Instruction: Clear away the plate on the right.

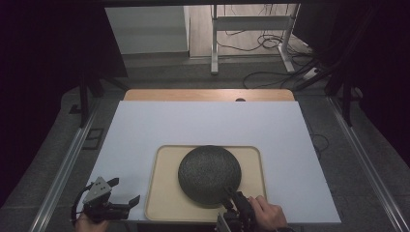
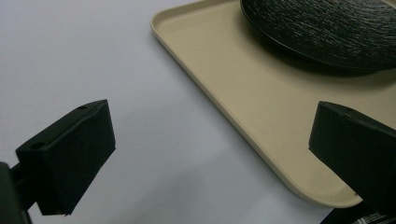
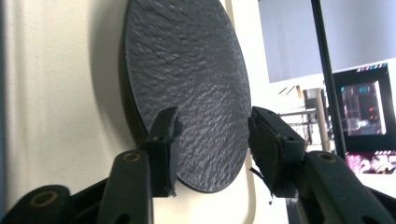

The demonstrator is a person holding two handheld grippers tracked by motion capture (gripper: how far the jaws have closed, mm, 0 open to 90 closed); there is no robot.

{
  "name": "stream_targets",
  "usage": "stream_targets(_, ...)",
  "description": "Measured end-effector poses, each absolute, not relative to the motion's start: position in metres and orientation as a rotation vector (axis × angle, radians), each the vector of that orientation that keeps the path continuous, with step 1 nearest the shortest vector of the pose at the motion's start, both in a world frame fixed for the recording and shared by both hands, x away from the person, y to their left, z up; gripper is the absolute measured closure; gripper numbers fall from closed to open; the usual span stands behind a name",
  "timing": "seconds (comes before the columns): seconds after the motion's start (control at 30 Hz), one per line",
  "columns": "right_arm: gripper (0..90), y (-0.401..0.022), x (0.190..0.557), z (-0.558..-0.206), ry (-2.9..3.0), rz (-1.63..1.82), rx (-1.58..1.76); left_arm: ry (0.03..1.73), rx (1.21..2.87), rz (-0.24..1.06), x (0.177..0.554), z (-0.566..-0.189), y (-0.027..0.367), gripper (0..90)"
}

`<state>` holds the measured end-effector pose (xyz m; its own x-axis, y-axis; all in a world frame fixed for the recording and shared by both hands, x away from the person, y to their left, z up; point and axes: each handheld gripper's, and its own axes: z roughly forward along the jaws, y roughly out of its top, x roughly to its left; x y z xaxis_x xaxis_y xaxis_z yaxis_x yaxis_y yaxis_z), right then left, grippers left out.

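A dark, rough-textured round plate (image 1: 209, 175) lies on a beige tray (image 1: 162, 195) near the front edge of the white counter (image 1: 203, 123), as we see from the high view. The plate sits toward the tray's middle and right, its near rim close to the tray's front border.

At the plate's near right edge we find the right gripper (image 1: 230, 195), held in a hand (image 1: 267, 214) that comes in from the bottom of the high view. In the right gripper view its fingers (image 3: 163, 149) stand apart on either side of the plate's rim (image 3: 196, 93); a gap shows beside each pad and neither presses on the plate. The view is rolled sideways, so the tray (image 3: 56, 93) stands upright behind the plate.

The left gripper (image 1: 123, 193) rests low over the bare counter, just beside the tray's near left corner. In the left gripper view its fingers (image 2: 70, 161) are spread wide with nothing between them; one hangs over the white counter (image 2: 93, 56), the other over the tray's corner (image 2: 243, 107), with the plate (image 2: 327, 28) farther off at the top.
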<state>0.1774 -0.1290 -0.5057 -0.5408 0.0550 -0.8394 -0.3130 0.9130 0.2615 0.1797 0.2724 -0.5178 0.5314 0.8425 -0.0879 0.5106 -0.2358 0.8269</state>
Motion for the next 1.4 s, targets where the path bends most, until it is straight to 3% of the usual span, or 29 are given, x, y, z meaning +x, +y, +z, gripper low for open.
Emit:
stream_targets(0.6,39.9,-0.151,0.202,-0.503,2.151,0.534,0.029,1.105,1.905,0.477,0.180,-0.518,0.272,0.0)
stream_targets(1.0,37.2,-0.162,0.211,-0.497,2.204,0.570,0.143,1.103,1.908,0.477,0.179,-0.518,0.272,0.0)
stream_targets(1.4,27.6,-0.181,0.223,-0.486,2.253,0.676,0.342,1.103,1.911,0.476,0.179,-0.518,0.272,0.0)
